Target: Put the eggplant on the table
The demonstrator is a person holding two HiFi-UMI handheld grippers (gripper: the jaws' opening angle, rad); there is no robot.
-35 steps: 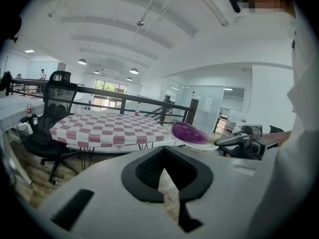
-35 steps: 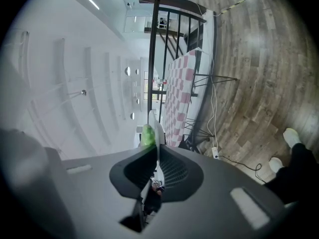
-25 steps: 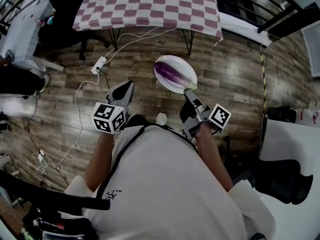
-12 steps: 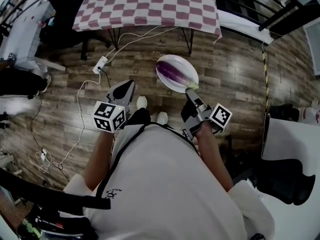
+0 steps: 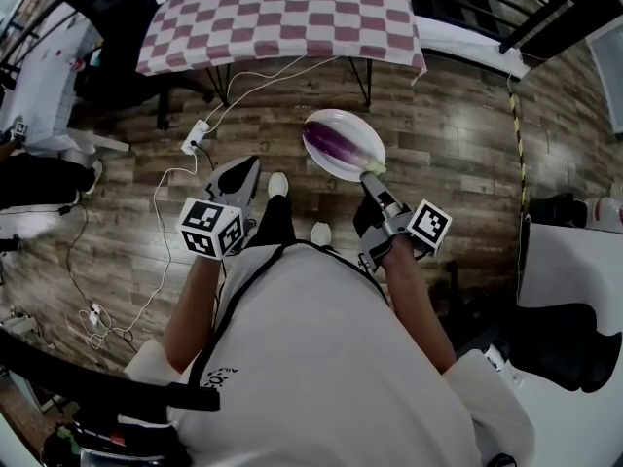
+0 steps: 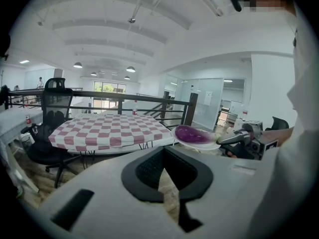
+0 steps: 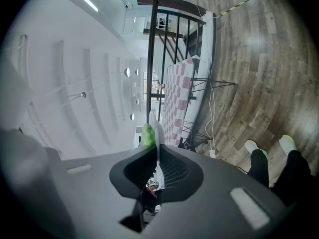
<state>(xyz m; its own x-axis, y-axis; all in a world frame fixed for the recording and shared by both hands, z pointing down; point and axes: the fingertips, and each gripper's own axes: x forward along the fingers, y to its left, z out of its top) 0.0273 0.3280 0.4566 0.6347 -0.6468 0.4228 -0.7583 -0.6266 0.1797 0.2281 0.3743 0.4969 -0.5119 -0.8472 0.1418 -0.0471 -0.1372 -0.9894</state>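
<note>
A purple eggplant [image 5: 337, 142] with a green stem lies on a white oval plate [image 5: 318, 118]. My right gripper [image 5: 371, 179] is shut on the plate's near rim and holds it level above the wood floor. In the right gripper view the plate [image 7: 156, 127] shows edge-on between the jaws, with the green stem [image 7: 146, 134] beside it. My left gripper [image 5: 245, 166] is shut and holds nothing; it hangs left of the plate. Ahead stands the table [image 5: 282, 13] under a red and white checkered cloth. The left gripper view shows the eggplant [image 6: 192, 134], the right gripper [image 6: 239, 139] and the table [image 6: 107, 130].
A black office chair [image 5: 117, 42] stands left of the table. A power strip [image 5: 195, 130] and white cables lie on the floor below it. A black railing [image 5: 526, 17] runs along the far right, and a white desk [image 5: 574, 270] is at my right.
The person has stepped forward, one shoe now ahead of the other, and the table has come slightly closer. Both grippers keep their pose, and the plate stays in the right one.
</note>
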